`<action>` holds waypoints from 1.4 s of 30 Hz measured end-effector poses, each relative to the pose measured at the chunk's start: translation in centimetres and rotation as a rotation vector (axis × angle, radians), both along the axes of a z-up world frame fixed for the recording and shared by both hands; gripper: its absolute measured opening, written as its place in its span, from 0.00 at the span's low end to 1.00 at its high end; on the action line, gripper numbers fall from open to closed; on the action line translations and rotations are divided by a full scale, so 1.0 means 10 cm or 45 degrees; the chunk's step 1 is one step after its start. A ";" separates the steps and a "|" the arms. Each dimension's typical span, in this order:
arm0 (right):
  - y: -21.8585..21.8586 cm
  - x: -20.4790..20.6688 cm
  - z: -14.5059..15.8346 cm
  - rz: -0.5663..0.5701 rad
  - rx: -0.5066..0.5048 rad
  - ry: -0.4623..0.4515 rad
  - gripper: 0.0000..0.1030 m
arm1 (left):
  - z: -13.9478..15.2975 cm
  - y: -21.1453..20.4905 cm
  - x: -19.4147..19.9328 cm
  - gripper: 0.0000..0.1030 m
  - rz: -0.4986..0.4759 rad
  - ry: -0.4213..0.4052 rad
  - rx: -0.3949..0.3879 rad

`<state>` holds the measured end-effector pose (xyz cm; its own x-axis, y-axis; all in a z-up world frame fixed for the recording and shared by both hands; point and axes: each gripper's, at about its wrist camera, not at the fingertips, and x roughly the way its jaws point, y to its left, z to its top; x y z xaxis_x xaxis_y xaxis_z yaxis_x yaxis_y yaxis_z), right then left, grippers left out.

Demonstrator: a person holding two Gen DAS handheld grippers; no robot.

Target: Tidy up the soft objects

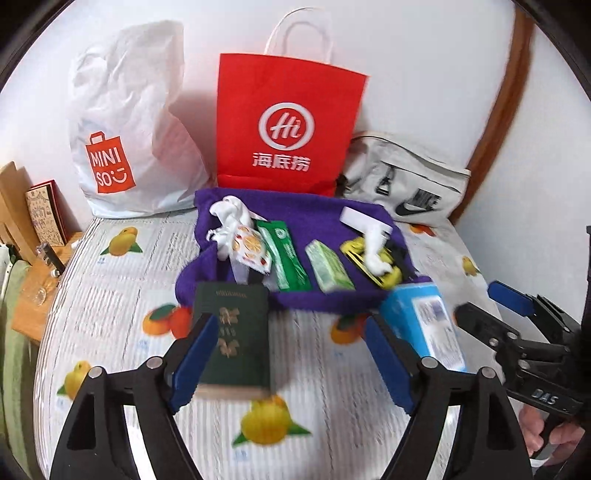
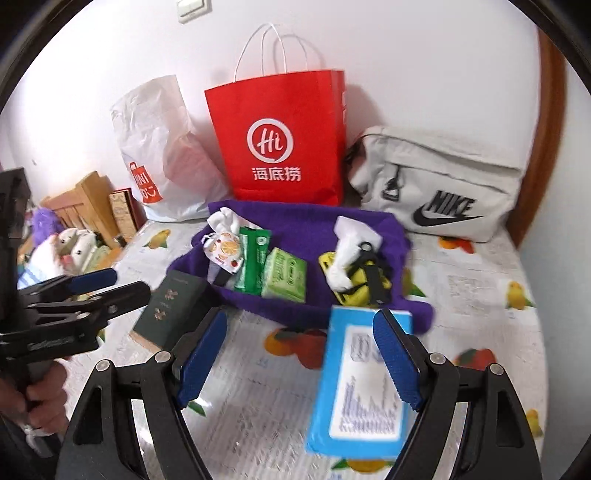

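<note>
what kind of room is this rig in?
Likely a bedroom at home: the work surface looks like a bed with a fruit-print sheet, a curved wooden bed frame against the wall, and stuffed toys beside it.

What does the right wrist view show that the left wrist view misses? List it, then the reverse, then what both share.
Only the right wrist view: a wall switch and plush toys at the left edge. Only the left wrist view: a wooden side table. Both: the red paper bag, the white plastic bag, the grey Nike bag, the purple cloth with small items, the green book, the blue pack, and both open grippers, left and right.
</note>
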<state>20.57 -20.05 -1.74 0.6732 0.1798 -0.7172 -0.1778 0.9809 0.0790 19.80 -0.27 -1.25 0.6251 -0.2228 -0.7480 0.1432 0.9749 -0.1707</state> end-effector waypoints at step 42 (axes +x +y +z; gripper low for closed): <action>-0.17 -1.82 0.12 -0.189 -0.011 -0.127 0.99 | 0.20 -0.13 -1.86 1.00 0.094 -0.224 0.117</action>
